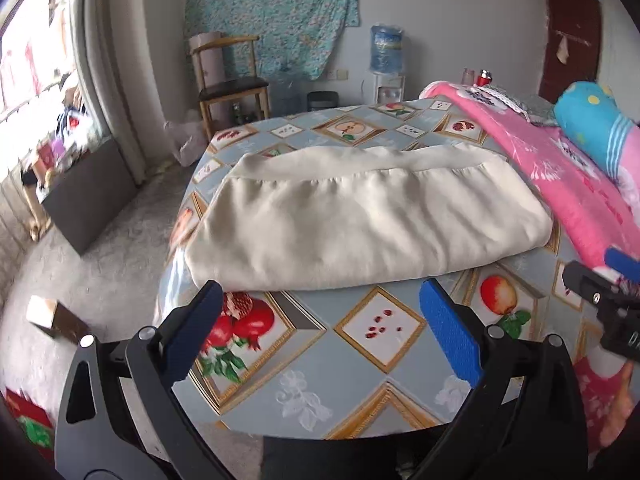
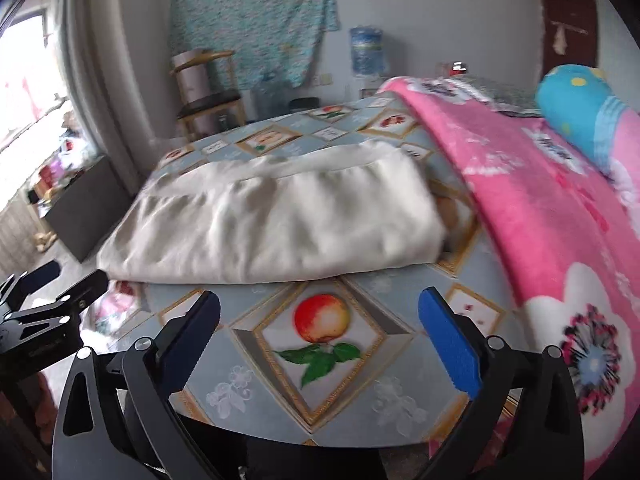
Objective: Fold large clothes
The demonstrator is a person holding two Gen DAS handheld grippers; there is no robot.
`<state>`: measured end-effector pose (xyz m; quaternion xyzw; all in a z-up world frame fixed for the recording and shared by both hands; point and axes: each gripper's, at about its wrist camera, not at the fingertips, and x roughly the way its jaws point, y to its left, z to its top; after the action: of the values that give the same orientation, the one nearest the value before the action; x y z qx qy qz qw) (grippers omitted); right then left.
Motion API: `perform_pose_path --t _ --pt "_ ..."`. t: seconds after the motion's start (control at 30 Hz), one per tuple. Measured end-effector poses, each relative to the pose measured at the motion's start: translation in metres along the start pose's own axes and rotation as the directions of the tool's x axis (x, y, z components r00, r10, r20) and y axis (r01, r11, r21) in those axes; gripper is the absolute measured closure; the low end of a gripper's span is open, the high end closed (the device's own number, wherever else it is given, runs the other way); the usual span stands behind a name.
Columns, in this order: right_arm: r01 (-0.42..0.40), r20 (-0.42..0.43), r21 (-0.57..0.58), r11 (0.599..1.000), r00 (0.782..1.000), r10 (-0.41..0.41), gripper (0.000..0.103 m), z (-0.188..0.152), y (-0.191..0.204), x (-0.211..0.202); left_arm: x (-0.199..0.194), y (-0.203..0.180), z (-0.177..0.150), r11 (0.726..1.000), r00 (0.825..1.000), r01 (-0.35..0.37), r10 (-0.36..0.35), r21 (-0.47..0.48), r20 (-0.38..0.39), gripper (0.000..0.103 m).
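A cream garment (image 1: 360, 216) lies folded into a long flat bundle across the middle of the table, also seen in the right wrist view (image 2: 272, 220). My left gripper (image 1: 320, 296) stands open over the table's near part, short of the garment's near edge, with nothing between its blue pads (image 1: 448, 332). My right gripper (image 2: 320, 300) is open too, over a printed peach, clear of the cloth. The right gripper's tip (image 1: 600, 292) shows at the left wrist view's right edge. The left gripper (image 2: 44, 292) shows at the right wrist view's left edge.
The table carries a fruit-print cloth (image 1: 380, 328). A pink blanket (image 2: 560, 208) and a blue cushion (image 2: 580, 112) lie along its right side. A wooden chair (image 1: 228, 80), a water dispenser (image 1: 386, 60) and a dark box (image 1: 92, 196) stand on the floor beyond.
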<state>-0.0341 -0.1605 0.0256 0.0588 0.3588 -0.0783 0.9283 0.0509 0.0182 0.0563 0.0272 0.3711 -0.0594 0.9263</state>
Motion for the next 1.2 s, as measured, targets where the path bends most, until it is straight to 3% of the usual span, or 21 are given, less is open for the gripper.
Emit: perform_pose_path --t 0.2,0.33,0.57,0.73,1.2 --pt "0.040 -0.013 -0.032 0.999 0.999 -0.041 0.006 0.004 0.008 0.004 0.000 0.010 0.001 0.986 0.998 -0.061 0.061 -0.154 -0.006 0.008" --pt "0.072 -0.024 -0.059 0.996 0.997 -0.073 0.006 0.009 0.016 0.013 0.010 0.022 -0.001 0.972 0.998 -0.044 0.035 -0.230 -0.044 0.008" --pt "0.070 -0.088 -0.057 0.996 0.993 -0.074 0.006 0.013 0.024 0.033 0.034 0.013 -0.005 0.988 0.984 -0.115 0.100 -0.101 -0.146 0.008" --pt "0.065 -0.136 -0.058 0.996 0.988 -0.073 0.006 0.010 0.027 0.045 0.045 0.009 -0.009 0.992 0.979 -0.099 0.083 -0.081 -0.186 0.008" --pt "0.084 -0.187 -0.065 0.994 0.978 -0.095 0.006 0.003 0.025 0.051 0.050 -0.013 -0.012 0.997 0.975 -0.080 0.080 0.010 -0.208 0.008"
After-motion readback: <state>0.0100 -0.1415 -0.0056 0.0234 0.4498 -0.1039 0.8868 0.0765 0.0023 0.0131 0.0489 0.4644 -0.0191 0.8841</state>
